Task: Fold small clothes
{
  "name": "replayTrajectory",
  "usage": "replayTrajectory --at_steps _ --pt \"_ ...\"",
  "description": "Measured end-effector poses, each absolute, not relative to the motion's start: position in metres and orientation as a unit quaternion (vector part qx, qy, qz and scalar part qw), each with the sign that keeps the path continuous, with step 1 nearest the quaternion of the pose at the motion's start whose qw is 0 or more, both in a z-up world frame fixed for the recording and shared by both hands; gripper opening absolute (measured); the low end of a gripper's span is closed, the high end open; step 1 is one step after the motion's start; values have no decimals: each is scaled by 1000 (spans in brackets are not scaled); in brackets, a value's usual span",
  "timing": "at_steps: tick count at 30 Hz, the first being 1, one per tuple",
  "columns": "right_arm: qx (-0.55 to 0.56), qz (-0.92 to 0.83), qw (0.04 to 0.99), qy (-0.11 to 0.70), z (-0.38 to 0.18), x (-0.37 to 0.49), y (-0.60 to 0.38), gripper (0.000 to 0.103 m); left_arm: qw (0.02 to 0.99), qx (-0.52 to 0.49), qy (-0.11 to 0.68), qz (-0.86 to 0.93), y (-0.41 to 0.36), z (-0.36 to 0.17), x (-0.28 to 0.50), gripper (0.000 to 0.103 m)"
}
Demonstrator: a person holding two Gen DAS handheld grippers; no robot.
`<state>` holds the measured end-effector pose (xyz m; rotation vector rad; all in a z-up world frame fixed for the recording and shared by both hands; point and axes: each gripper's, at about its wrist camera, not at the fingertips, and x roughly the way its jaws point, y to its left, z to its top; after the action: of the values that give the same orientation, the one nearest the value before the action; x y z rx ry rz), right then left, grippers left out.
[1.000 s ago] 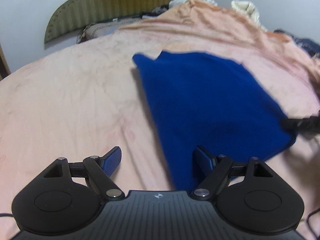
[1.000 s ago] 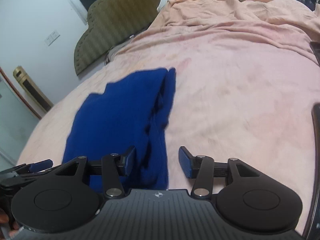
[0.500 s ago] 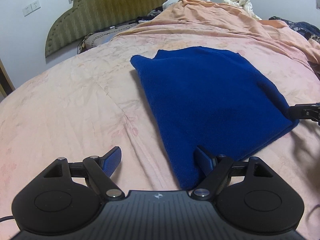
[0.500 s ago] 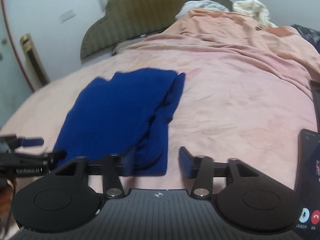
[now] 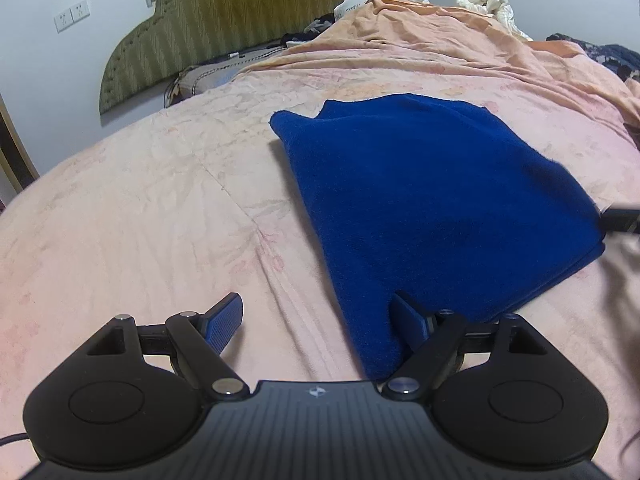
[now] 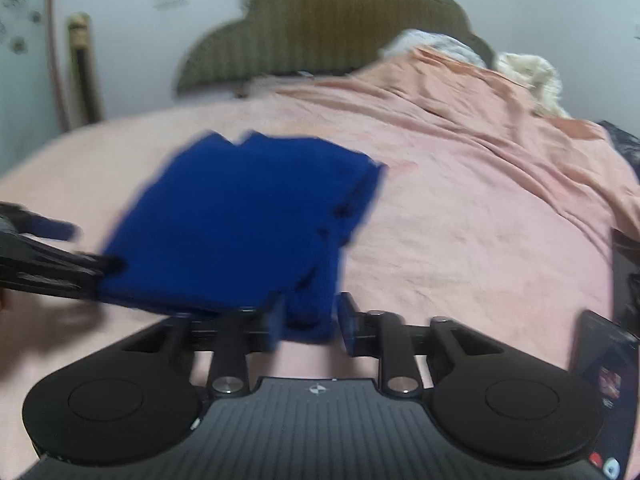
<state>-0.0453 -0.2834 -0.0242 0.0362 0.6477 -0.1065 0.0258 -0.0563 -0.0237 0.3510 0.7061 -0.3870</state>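
A folded dark blue fleece garment (image 5: 432, 204) lies flat on the pink bed sheet (image 5: 140, 208). My left gripper (image 5: 316, 304) stands open at its near left corner; the cloth's edge lies beside the right finger (image 5: 408, 316) and no pad presses on it. In the right wrist view, which is blurred, the garment (image 6: 240, 216) has its near right corner between the closing jaws of my right gripper (image 6: 310, 320), and the cloth fills the gap. The right gripper's tip (image 5: 618, 220) shows at the garment's right edge, and the left gripper (image 6: 52, 260) shows at its left edge.
A phone (image 6: 604, 372) with a lit screen lies on the bed at the right. A rumpled orange quilt (image 5: 440, 28) and pale clothes (image 5: 484, 0) are heaped at the back, in front of an olive headboard (image 5: 240, 16). Bare sheet stretches to the garment's left.
The right gripper's jaws have narrowed around the garment's near right corner, and its view has rolled to level. The left gripper has stayed open in nearly the same place.
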Motion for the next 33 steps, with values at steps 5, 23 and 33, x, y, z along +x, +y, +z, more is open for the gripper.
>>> replayTrajectory --at_steps 5,23,33 --pt "44 -188 941 280 -11 -65 -323 22 904 154 352 -188 -53 -24 29 82" --pt "226 -42 918 323 -17 -60 -340 15 900 117 357 -221 -41 -22 29 41" --pt "161 -29 941 297 -4 -44 -321 30 901 138 347 -223 -50 0 32 45"
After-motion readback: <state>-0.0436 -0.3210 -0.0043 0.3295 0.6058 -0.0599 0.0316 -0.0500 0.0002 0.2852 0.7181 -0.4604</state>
